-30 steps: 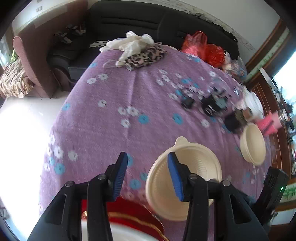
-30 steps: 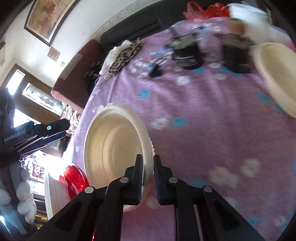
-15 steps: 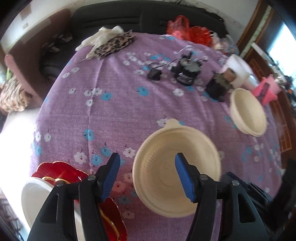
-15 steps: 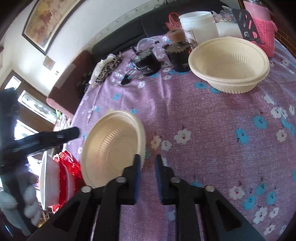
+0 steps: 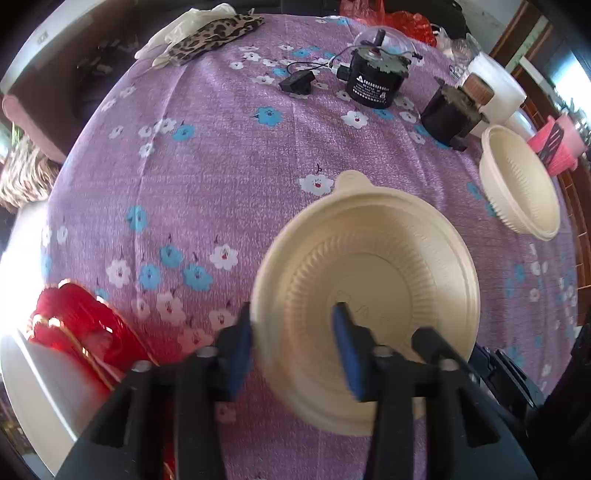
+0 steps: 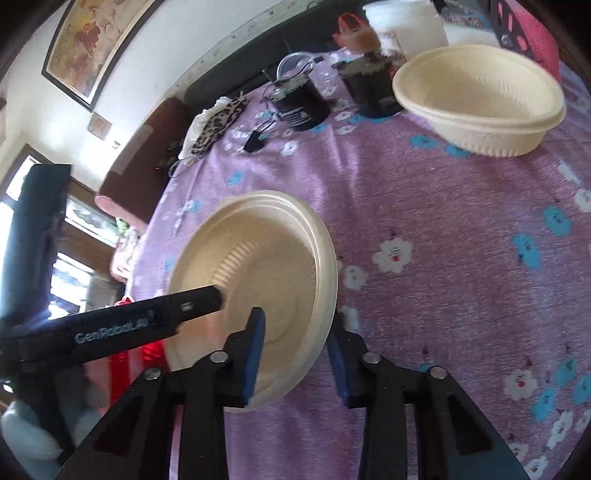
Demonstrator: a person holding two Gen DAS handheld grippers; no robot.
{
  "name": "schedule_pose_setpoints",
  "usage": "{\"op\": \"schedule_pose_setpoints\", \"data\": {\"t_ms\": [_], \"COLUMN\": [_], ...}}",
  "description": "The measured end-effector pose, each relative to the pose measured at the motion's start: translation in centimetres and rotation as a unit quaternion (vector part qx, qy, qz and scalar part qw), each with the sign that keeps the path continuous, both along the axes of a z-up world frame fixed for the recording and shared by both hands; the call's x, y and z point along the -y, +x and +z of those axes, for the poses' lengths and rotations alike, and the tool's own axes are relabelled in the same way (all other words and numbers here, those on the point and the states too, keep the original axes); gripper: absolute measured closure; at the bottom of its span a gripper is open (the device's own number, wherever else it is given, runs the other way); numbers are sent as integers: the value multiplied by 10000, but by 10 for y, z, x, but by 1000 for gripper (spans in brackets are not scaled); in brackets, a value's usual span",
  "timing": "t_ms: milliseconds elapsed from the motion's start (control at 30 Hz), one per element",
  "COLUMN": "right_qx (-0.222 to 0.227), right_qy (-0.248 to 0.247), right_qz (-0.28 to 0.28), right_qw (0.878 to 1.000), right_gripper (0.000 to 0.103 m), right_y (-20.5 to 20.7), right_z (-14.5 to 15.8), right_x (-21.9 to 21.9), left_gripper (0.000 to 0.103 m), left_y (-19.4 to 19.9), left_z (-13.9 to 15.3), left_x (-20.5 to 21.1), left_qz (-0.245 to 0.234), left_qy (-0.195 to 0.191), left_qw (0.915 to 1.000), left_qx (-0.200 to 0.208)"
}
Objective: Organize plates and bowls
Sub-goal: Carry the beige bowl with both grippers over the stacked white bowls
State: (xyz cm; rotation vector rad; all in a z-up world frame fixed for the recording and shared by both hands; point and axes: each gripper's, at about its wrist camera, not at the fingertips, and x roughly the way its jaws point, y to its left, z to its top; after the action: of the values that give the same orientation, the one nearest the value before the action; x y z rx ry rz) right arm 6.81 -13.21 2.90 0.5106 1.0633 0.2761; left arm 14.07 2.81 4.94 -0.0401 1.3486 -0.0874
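As the left wrist view shows, we see the left gripper (image 5: 295, 347) at lower centre with its blue pads spread wide, straddling the near-left rim of a cream plastic bowl (image 5: 369, 295); one pad lies outside the rim and the other inside, and neither is pressed against the wall, so we read this tool as released. The bowl sits on the purple floral tablecloth (image 5: 221, 166). A second cream bowl (image 5: 521, 184) lies at the right edge of the frame, well apart. Red plates (image 5: 81, 332) on a white plate (image 5: 33, 398) occupy the lower left. A black cylindrical device (image 5: 376, 77) stands at upper centre, with a leopard-print cloth (image 5: 214, 33) at upper left.

In the right wrist view, we find the right gripper (image 6: 295, 354) at lower centre, its pads likewise apart on either side of the bowl's (image 6: 258, 280) near rim, gripping nothing. The left tool's black finger (image 6: 147, 321) reaches into the bowl from the left. The second bowl (image 6: 480, 96) sits at upper right.
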Motion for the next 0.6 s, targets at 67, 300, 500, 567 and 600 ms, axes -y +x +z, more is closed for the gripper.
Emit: {"op": "schedule_pose_setpoints", "data": {"t_ms": [67,300,500,567,600], "right_qx": [46,605,1125,1270,1303], "right_qy": [-35,-322,-429,-420,-418], "right_qz": [-108,-121,79,225,281], "right_qw": [9999,9976,9927,9907,9902], "right_gripper": [76,77,77,77,77], "right_y": [-4,-29,-51,-58,-60], "right_z": [3,50,102,117,121], "right_x": [7,3,-23,-42,-48], "left_gripper": [83,83,83,83,82], "left_y": [-4,-41,-80,-95,-101], "left_z": [7,47,93,108,114], "left_x": [-9,-20,-58,-75,-84], "left_qz": [121,107,234,332,386], "left_qy": [-187,-444,-602,-565,-537], "left_qw": [9997,9971,9914,9888,9875], "left_qx": [45,607,1143,1340,1433]}}
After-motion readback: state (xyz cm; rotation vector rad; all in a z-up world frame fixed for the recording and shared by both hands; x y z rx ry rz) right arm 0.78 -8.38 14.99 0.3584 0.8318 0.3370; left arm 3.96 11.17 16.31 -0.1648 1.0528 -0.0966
